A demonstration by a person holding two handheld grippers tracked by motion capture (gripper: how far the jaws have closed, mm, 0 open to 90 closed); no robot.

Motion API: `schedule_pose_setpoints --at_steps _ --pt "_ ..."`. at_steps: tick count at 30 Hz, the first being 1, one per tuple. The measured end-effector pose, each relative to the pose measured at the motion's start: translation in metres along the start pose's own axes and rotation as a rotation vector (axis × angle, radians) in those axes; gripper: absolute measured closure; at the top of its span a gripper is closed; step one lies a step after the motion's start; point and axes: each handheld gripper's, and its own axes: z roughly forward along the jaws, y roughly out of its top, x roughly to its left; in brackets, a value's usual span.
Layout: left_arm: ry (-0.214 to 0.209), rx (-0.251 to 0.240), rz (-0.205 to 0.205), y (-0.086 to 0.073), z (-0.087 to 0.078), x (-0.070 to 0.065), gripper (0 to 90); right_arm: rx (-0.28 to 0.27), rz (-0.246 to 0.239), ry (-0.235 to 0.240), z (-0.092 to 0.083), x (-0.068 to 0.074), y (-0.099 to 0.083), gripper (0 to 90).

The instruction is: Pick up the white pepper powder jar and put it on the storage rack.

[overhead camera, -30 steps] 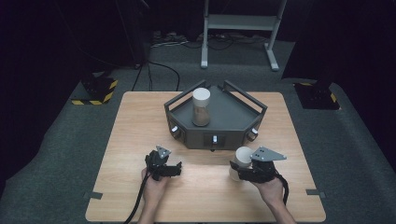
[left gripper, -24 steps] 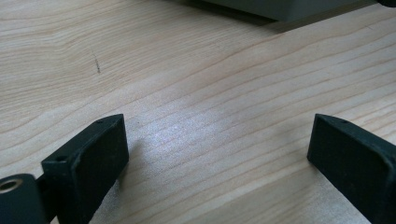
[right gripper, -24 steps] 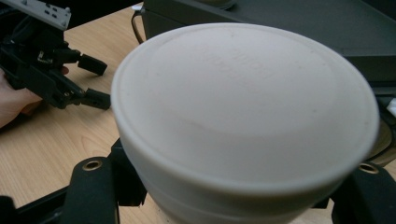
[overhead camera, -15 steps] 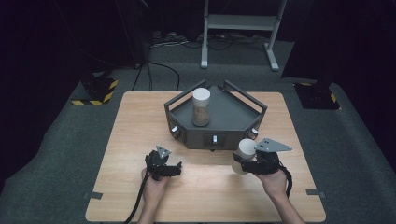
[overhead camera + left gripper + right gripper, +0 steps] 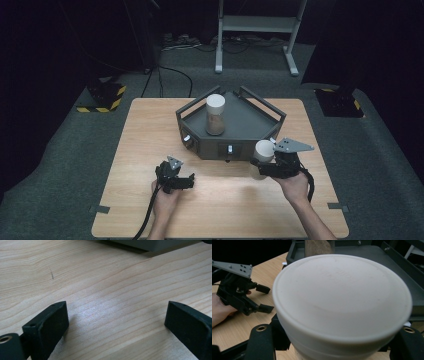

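Pinching the white-lidded jar (image 5: 262,151) in my right hand-held gripper (image 5: 274,167) at lower right, just before the grey tray (image 5: 250,120), I've yet to set it in; my left hand-held gripper (image 5: 181,181) rests spread on the bench (image 5: 150,130).

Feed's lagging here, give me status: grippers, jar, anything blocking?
Right hand-held gripper shut on white-lidded jar, beside the tray front. Left hand-held gripper open, nothing between its jaws, over bare table. Second jar standing in grey tray; path clear.

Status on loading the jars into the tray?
Done: one white-lidded jar of brown powder stands in the dark grey metal tray. In hand: right gripper is shut on a second white-lidded jar in front of the tray. Left: placing it inside. Left gripper open, idle.
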Motion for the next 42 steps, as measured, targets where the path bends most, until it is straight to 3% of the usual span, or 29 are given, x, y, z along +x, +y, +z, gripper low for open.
schedule_pose_setpoints --at_steps 22,42 --pt "-0.001 0.0 0.0 0.0 0.0 0.0 5.2 -0.022 0.03 0.014 -0.002 -0.019 0.048 34.3" --pt "-0.001 0.0 0.0 0.0 0.0 0.0 5.2 -0.005 0.017 -0.013 0.013 -0.027 0.092 34.2"
